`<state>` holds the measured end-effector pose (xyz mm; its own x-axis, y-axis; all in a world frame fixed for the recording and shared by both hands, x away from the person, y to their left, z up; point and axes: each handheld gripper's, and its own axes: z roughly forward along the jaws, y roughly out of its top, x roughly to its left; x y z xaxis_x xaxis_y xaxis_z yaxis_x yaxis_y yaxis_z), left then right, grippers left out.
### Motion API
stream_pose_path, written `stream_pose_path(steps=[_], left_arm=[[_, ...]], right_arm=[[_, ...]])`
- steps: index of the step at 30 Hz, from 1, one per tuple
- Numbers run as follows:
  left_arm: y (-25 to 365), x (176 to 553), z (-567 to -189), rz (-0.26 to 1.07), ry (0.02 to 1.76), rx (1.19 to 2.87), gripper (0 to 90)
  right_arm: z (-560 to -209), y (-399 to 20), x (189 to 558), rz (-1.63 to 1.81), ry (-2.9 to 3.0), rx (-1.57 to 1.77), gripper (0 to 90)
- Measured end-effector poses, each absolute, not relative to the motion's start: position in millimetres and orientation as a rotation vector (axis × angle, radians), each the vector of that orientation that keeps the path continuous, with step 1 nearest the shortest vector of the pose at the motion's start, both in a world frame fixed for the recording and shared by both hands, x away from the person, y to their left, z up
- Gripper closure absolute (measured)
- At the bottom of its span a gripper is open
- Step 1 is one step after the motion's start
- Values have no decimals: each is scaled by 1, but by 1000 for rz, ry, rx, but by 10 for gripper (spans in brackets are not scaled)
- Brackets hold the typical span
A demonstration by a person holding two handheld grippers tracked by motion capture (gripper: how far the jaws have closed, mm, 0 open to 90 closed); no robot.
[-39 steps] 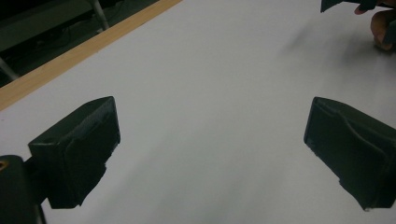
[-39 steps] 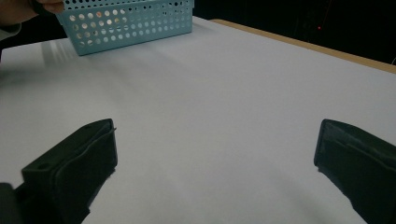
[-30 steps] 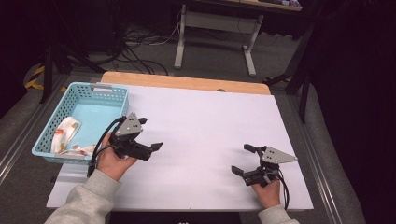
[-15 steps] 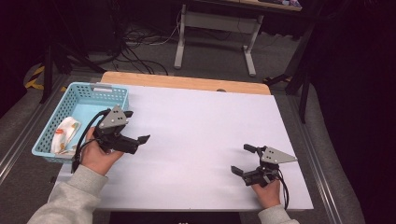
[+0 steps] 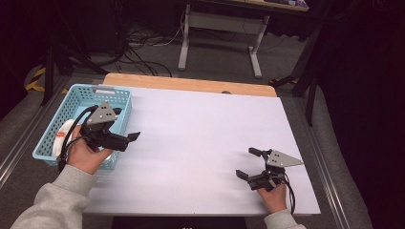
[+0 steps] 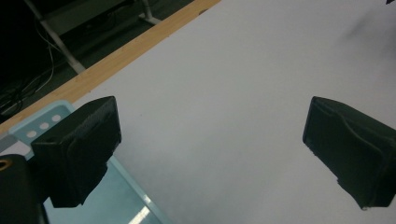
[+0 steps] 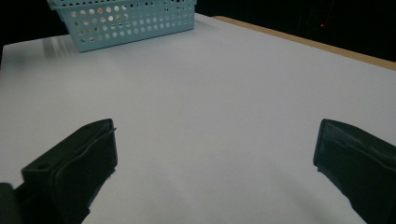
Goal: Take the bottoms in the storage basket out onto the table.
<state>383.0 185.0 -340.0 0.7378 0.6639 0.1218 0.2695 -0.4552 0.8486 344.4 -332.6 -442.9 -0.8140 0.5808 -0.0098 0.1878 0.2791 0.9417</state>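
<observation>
Since the earlier frames the left gripper (image 5: 125, 139) has travelled leftward across the high view, from the white table (image 5: 200, 138) toward the basket (image 5: 81, 93) at the left of the frame, and it now hangs over the basket's right wall. One second ago it was over the sheet to the right of the basket; half a second ago it was at the basket's near right corner. The right gripper (image 5: 248, 163) has kept its place at the lower right of the frame, low over the table, with the hand (image 5: 276, 196) behind it.

Both pairs of jaws are spread wide with nothing between them. In the left gripper view the left gripper (image 6: 210, 144) frames bare white table, and the basket's (image 6: 44, 125) pale blue rim sits at the lower left behind one jaw. In the right gripper view the right gripper (image 7: 212, 163) looks across the table to the basket (image 7: 126, 21) at the upper left of the frame.

The basket is light blue with perforated walls and stands at the table's left edge. A white item with orange marks (image 5: 63, 136) lies inside it near the lower left wall, partly hidden by the left hand (image 5: 86, 155) and the gripper's cable; what it is cannot be told.
</observation>
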Motion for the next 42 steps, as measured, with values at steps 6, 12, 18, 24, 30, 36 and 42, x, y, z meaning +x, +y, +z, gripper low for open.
stream_pose_path(steps=[6,12,18,24,30,36,42], left_arm=[[198,385,-340,548,737,2032,53],[210,385,-339,565,767,2037,53],[223,385,-337,583,795,2046,54],[235,386,-336,597,826,2047,54],[248,384,-334,617,863,2042,53],[263,382,-331,627,897,2029,54],[273,381,-331,643,930,2038,54]], right_arm=[[-443,-332,344,1543,2205,692,4],[-443,-332,344,1539,2208,692,4],[-443,-331,344,1535,2210,696,4],[-443,-331,344,1534,2210,698,4],[-444,-331,344,1530,2214,698,4],[-444,-331,344,1525,2216,701,4],[-444,-331,345,1522,2218,703,4]])
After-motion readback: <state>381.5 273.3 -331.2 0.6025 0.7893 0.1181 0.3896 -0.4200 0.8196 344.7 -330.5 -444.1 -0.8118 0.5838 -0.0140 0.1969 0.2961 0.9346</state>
